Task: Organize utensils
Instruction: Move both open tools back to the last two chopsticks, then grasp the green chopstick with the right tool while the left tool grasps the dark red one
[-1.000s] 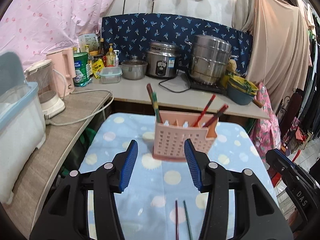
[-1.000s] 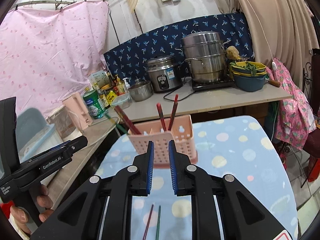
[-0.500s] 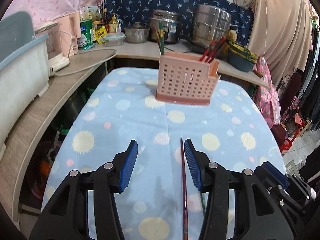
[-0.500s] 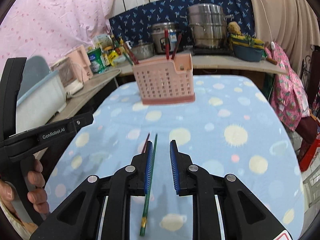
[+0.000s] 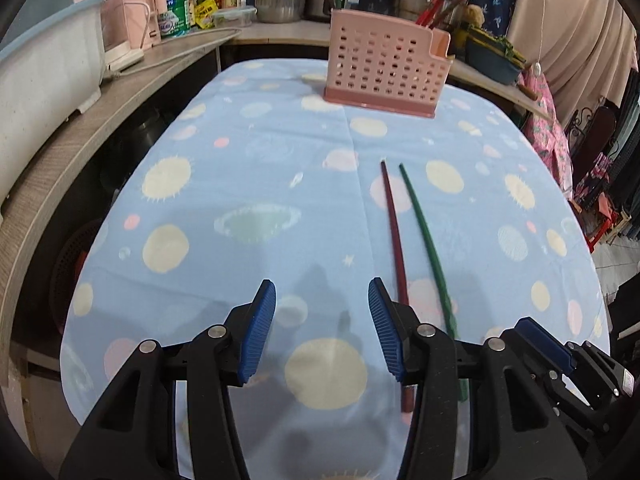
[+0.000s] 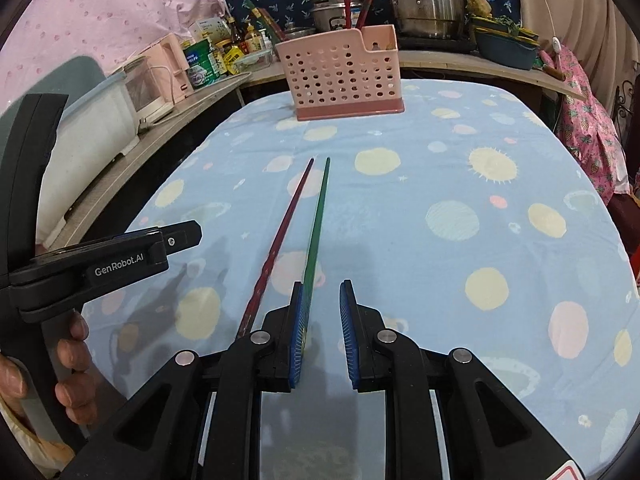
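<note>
both tools have dropped toward the worktop. left tool [image 5: 322,328] gapes empty; right tool [image 6: 322,336] stands narrowly apart, empty. red chopstick [image 6: 280,240] and green chopstick [image 6: 317,220] lie side by side: light, stiff, slippery, best pinched mid-shaft. farther: pink holder [image 6: 340,76].
</note>
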The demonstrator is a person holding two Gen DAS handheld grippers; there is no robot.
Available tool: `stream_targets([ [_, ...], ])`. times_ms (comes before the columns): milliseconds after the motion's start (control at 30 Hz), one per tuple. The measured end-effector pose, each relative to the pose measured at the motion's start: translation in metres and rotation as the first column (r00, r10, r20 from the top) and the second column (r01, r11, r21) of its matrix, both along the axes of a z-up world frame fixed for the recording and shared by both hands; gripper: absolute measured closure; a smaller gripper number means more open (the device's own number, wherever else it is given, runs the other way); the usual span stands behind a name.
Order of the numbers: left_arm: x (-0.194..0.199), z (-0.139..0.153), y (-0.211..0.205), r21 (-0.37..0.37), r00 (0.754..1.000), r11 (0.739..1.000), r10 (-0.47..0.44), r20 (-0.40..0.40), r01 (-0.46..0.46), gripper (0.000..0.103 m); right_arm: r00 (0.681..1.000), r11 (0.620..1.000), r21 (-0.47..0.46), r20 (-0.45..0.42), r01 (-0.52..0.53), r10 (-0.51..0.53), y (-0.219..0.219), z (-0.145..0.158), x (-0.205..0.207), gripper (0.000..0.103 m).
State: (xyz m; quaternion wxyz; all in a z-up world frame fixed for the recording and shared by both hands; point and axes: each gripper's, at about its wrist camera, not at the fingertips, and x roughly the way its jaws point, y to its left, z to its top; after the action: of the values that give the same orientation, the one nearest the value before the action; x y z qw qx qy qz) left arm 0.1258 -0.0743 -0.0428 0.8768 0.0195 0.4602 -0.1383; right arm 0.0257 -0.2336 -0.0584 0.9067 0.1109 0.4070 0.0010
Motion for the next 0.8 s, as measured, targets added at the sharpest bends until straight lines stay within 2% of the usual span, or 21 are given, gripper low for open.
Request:
stream_targets([
  [367,-0.015,-0.015,0.005,0.020,0.999,1.000,-0.009,-0.037,0.010,0.049,0.997,0.998,-0.005,-0.050,-0.065,0.065,0.024,-0.019,-0.005,0.085],
  [567,-0.018,-0.016,0.006,0.021,0.999,1.000,-0.015,-0.040,0.016,0.046,0.995,0.998,-0.011,-0.077,-0.063,0.062,0.027,-0.029,-0.004,0.085],
  [800,-0.022,-0.019,0.000,0.026,0.998,0.999,-0.039,-0.050,0.040,0.046,0.996,0.999,-0.017,-0.079,-0.042,0.041,0.019,-0.033,-0.005,0.095],
])
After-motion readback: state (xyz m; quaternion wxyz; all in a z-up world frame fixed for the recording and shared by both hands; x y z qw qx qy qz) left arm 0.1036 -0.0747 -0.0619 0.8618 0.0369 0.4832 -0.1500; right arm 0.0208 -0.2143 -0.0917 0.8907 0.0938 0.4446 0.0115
